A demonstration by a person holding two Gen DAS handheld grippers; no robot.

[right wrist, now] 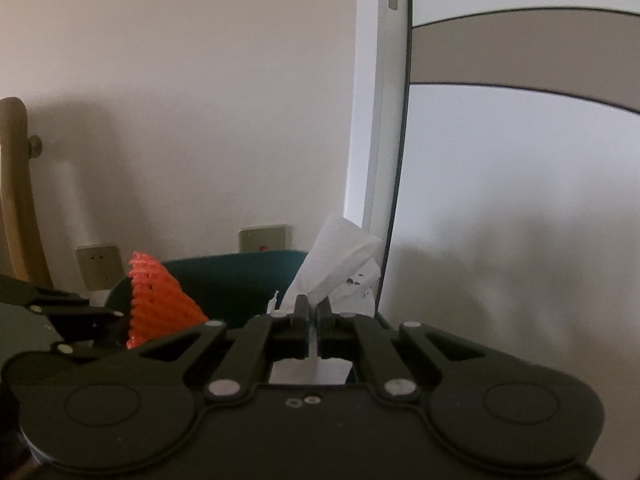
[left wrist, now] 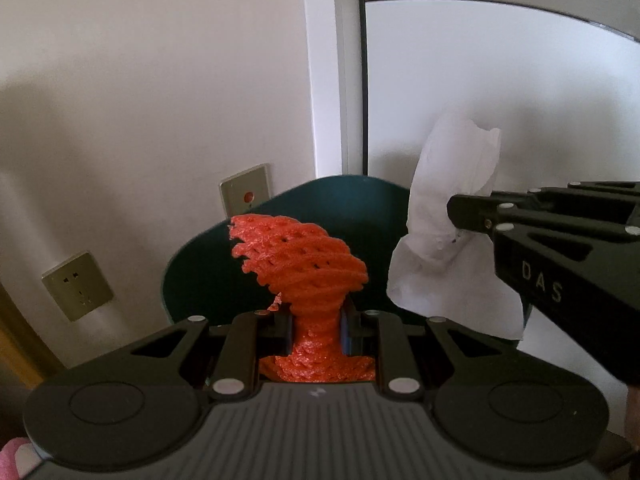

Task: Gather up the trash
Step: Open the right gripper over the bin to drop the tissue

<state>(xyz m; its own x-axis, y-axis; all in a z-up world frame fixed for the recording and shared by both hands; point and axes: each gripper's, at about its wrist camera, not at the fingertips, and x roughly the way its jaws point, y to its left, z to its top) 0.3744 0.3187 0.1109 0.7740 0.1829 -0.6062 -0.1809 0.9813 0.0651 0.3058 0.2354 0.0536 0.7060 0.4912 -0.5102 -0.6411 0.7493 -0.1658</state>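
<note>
Orange foam netting (left wrist: 298,264) is sitting pinched in the left gripper (left wrist: 316,324): both pads are pressing on its narrow waist, w/ the mesh flaring out above the fingertips and bunching below them, towards the gripper body. White tissue (left wrist: 444,240) is being clamped by the right gripper (left wrist: 460,216), jaws pressed together on the paper; in the right wrist view the same tissue (right wrist: 340,264) is rising from betw. the closed fingertips of that gripper (right wrist: 312,312), w/ a few dark specks showing on its right fold. Dark teal bin (left wrist: 360,208) is standing directly ahead of both tools, against the wall; its curved rim is showing behind and to either side of the netting, and the tissue is overlapping the rim's right end. Interior of the bin is reading as dark; contents cannot be made out. The two grippers are sitting near each other, side by side, not touching; open gap is showing betw. netting and tissue. Behind the bin, a pale wall is carrying two wall plates: a socket plate (left wrist: 78,286) at left and a plate w/ a red dot (left wrist: 246,190) just above the rim. A white door frame edge (left wrist: 332,68) is running vertically above the bin.
</note>
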